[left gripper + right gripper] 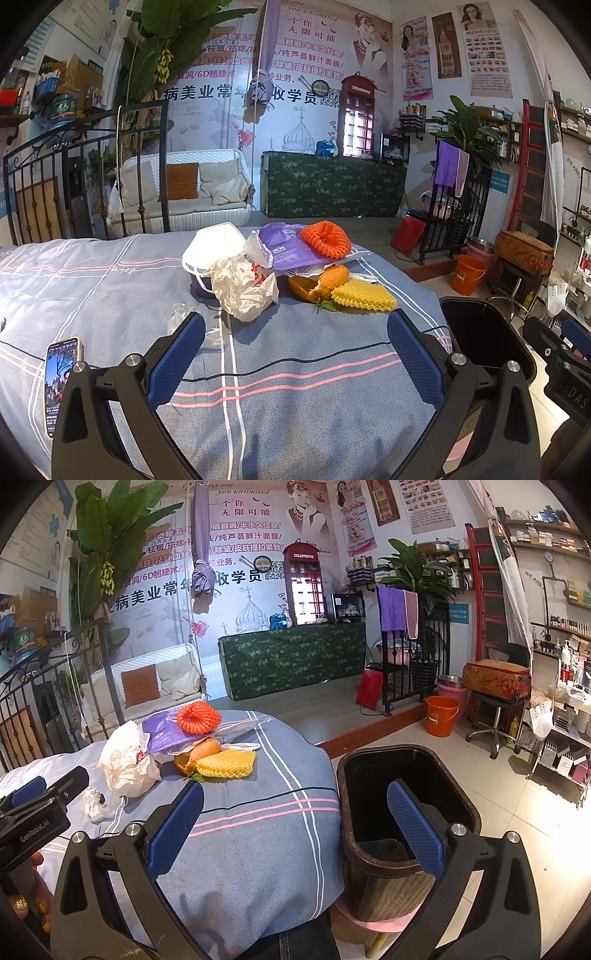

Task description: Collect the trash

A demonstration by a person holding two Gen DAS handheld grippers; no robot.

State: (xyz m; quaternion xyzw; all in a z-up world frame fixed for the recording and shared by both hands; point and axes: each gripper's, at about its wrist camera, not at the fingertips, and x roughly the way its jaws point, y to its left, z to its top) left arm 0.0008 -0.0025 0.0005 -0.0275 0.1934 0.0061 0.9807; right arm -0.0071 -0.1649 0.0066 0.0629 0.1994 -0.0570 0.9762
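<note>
Jaws gaping wide and empty, both grippers are hovering over the bed [110,295] as featherweight, squashable trash — crumpled white bag [243,286], yellow foam net [364,294] — is awaiting a pinch at any loose fold before the bin [402,812].

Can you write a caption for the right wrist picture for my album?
Open right gripper hovers between a blue-sheeted bed piled with trash and an empty black bin.
</note>
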